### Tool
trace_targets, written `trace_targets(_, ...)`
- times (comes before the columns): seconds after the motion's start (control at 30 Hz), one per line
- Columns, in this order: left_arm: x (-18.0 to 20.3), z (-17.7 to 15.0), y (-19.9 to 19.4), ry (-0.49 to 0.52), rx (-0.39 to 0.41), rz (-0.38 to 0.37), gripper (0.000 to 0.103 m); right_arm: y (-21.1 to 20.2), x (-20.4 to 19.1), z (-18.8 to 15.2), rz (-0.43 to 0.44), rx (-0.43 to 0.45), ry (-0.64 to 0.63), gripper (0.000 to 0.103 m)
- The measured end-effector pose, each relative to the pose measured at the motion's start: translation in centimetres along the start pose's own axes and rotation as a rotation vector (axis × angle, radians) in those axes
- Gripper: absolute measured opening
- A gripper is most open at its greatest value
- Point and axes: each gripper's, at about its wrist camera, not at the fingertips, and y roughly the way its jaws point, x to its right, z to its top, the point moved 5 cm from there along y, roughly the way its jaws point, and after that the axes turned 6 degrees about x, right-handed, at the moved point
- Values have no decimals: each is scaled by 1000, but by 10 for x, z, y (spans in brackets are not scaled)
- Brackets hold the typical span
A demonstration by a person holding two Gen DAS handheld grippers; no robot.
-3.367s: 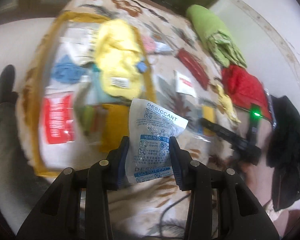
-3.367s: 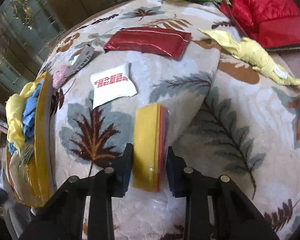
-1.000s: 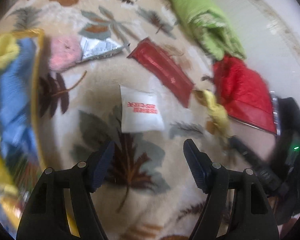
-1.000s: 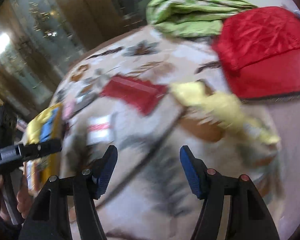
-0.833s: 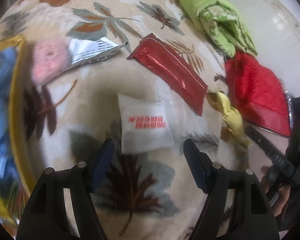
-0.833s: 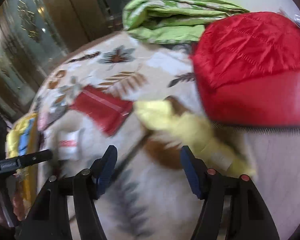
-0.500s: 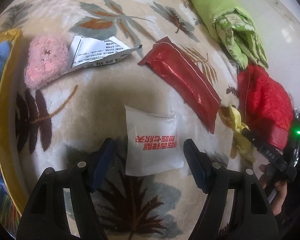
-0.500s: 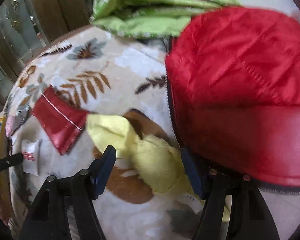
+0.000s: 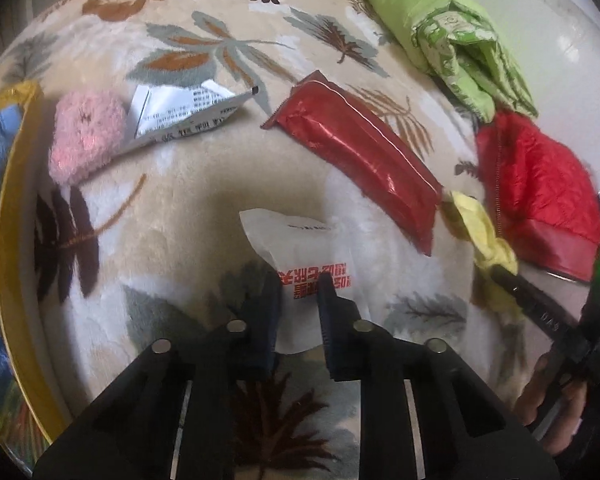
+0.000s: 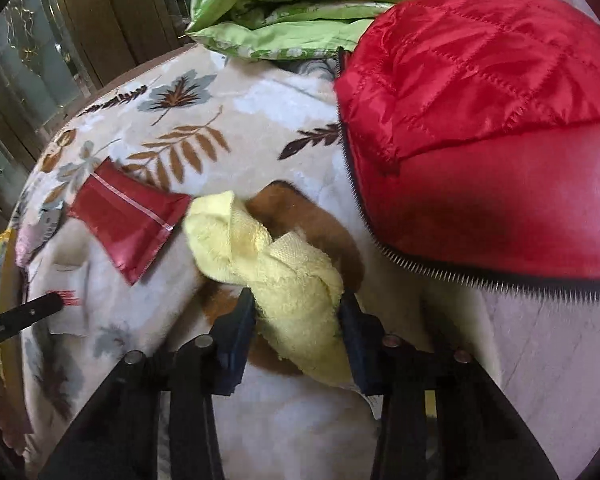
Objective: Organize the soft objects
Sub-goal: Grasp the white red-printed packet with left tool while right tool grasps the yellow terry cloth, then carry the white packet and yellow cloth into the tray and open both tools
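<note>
In the left wrist view my left gripper (image 9: 299, 282) is shut on a white packet with red print (image 9: 300, 240), which lies on the leaf-patterned blanket (image 9: 180, 184). In the right wrist view my right gripper (image 10: 300, 306) has its fingers closed against both sides of a twisted yellow towel (image 10: 276, 264); the towel also shows in the left wrist view (image 9: 480, 232). A red foil pouch (image 9: 356, 152) lies between the two, also seen in the right wrist view (image 10: 128, 216). A pink fluffy toy (image 9: 86, 136) and a silver printed sachet (image 9: 184, 114) lie at the left.
A yellow-rimmed tray (image 9: 8, 240) with blue and yellow cloths sits at the left edge. A red quilted jacket (image 10: 480, 128) and a folded green quilt (image 10: 300, 4) lie at the far right, also in the left wrist view as jacket (image 9: 540, 184) and quilt (image 9: 440, 32).
Both grippers dropped their earlier loads, moved right across the blanket and came down. The left jaws closed on the white packet; the right jaws closed around the yellow towel.
</note>
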Motion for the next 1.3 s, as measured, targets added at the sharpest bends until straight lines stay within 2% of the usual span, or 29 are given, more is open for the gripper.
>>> trace_targets(0.1,-2,-8,-7,-35,-12,-54,12,-13,-8,-9,41,11,60,39)
trace_targets(0.23,-7,-26,-27,-38,-14,-78,10,-40,-32,-26,95,45,97,39)
trace_targets(0.33,-14,-39,-43,-66,-10,-109,8,-57,-54,-37,170,68,137,39)
trace_targets(0.4,-17,-49,-55,-92,-15,-146,8,-64,-67,-44,202,69,153,39)
trace_targets(0.63,-23,-70,-91,-116,2,-207,8,-74,-108,-66,314,50,201,39)
trace_targets(0.77,-20,-80,-117,-101,27,-244,8,-84,-131,-71,340,51,177,39)
trace_targets(0.87,-23,-86,-138,-108,45,-262,8,-104,-143,-73,320,93,130,39)
trace_targets(0.97,-29,-86,-161,-121,74,-281,8,-118,-154,-71,371,101,146,39)
trace_targets(1.1,-48,-86,-197,-146,132,-281,8,-137,-183,-68,408,132,98,39)
trace_targets(1.3,-97,-87,-240,-215,206,-258,8,-142,-236,-73,509,91,67,39)
